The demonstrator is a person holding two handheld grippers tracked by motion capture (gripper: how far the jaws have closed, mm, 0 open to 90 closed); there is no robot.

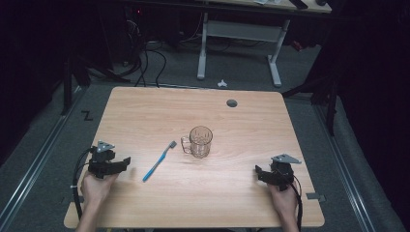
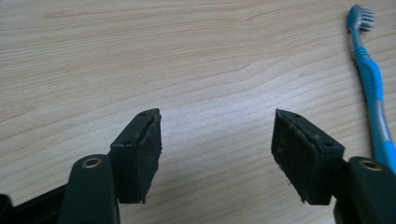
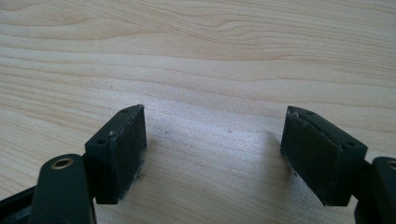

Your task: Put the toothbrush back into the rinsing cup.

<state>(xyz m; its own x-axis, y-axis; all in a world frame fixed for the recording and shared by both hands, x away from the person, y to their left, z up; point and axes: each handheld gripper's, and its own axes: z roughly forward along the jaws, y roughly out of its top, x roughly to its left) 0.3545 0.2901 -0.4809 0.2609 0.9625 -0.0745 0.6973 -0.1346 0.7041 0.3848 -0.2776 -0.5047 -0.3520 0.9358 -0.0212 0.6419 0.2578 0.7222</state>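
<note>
Left gripper (image 1: 126,160) fingers spread beside toothbrush (image 1: 159,161); right gripper (image 1: 257,172) spread — bare table (image 1: 145,111) between.

Open tabletop, two obstacles mid-board
Bare tabletop (image 1: 251,121) surrounds the toothbrush (image 1: 159,161) and glass mug (image 1: 199,141) (just beside each other), leaving wide passage either side.

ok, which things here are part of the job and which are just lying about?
Likely in play:
- blue toothbrush, flat on the table, nearest the left gripper
- clear glass mug, upright beside the brush head
- left gripper and right gripper, both open, holding nothing

Just around:
- white scrap on the floor
- white desk frame behind
- floor cables
</note>
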